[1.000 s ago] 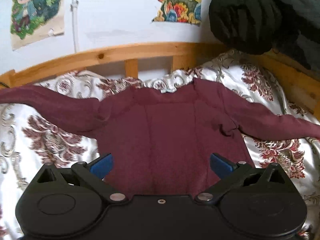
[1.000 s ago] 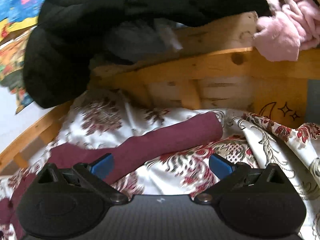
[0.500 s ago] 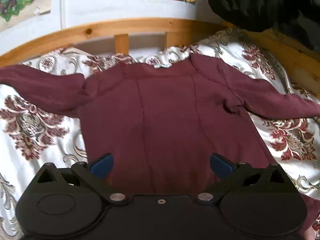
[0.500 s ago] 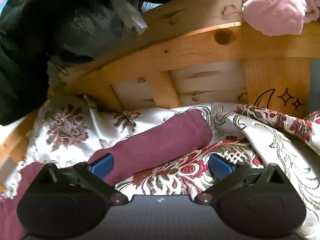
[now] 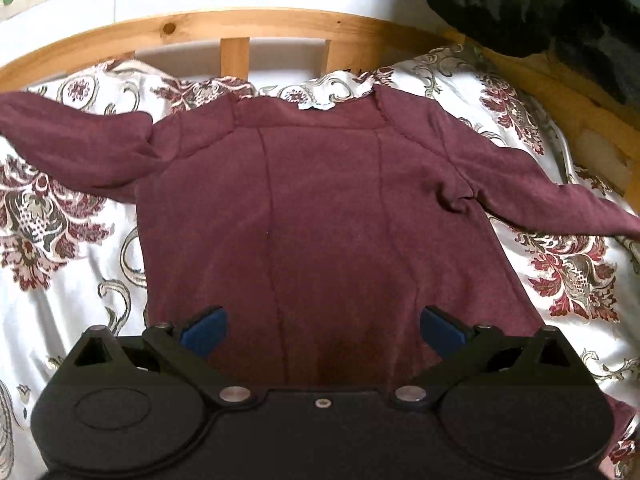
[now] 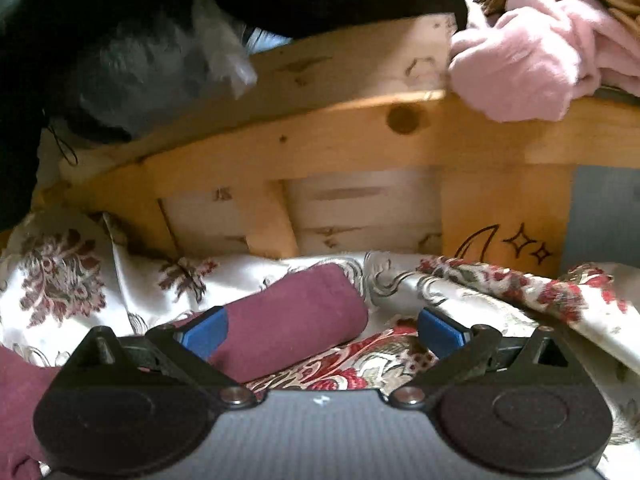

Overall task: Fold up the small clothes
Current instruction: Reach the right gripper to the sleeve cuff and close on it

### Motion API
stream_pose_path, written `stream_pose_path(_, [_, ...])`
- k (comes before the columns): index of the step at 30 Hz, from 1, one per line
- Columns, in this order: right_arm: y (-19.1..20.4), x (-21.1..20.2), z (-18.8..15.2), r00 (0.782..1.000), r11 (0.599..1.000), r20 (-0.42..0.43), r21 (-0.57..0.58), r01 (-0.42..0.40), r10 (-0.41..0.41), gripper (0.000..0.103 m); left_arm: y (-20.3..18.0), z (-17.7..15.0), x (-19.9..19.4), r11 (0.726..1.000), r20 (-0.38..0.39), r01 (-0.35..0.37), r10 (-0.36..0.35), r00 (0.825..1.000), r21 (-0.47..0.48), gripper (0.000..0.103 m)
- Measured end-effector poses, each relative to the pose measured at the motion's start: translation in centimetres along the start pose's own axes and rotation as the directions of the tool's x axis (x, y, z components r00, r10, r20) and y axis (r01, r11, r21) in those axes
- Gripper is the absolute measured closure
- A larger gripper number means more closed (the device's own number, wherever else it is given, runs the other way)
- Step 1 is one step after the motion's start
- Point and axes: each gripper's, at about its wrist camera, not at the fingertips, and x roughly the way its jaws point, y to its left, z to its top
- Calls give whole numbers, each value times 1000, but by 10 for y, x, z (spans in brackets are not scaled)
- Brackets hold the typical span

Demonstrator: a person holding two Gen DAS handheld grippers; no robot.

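My right gripper (image 6: 322, 330) has jaws apart, nearly straddling the cuff (image 6: 296, 316); I'd pinch both layers there; my left gripper (image 5: 322, 330) gapes above the maroon top (image 5: 320, 208), spread flat on the bedspread (image 5: 64, 280).

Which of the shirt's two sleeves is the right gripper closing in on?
The maroon shirt's right-hand sleeve: its cuff end lies between the right gripper's open jaws, while the other sleeve stretches off the opposite way.

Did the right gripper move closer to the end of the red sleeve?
Yes. The right gripper went forward and down toward the sleeve cuff; the wooden bed rail looks bigger and higher than before.
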Motion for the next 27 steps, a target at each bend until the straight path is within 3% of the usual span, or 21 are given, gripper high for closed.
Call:
stream_pose_path(6, [-8,25,3,997,995,-42,67,71,-68,10,5,0,3,999,-19,2,-2,1000,-37,1])
stream_pose_path(10, [-2,39,2,993,996,-75,-7,88,-88,10,5,-1,4,999,-25,-6,5,1000,-38,1])
stream_pose_path(12, [0,43,2,993,996,-87,-29,81,-84,17,5,-1,5,999,-30,-9,8,1000,-36,1])
stream_pose_path(15, [2,44,1,994,998,-98,-39,52,-56,37,4,-1,5,1000,-28,-12,11,1000,-28,1])
stream_pose_path(17, [4,45,1,993,998,-116,-46,34,-39,68,3,-1,5,1000,-27,-13,13,1000,-24,1])
stream_pose_path(20, [4,44,1,993,999,-117,-36,15,-19,94,2,-1,4,1000,-23,-11,10,1000,-23,1])
stream_pose_path(27, [11,29,4,998,997,-38,-54,-52,50,99,5,1,2,999,-14,-14,13,1000,-38,1])
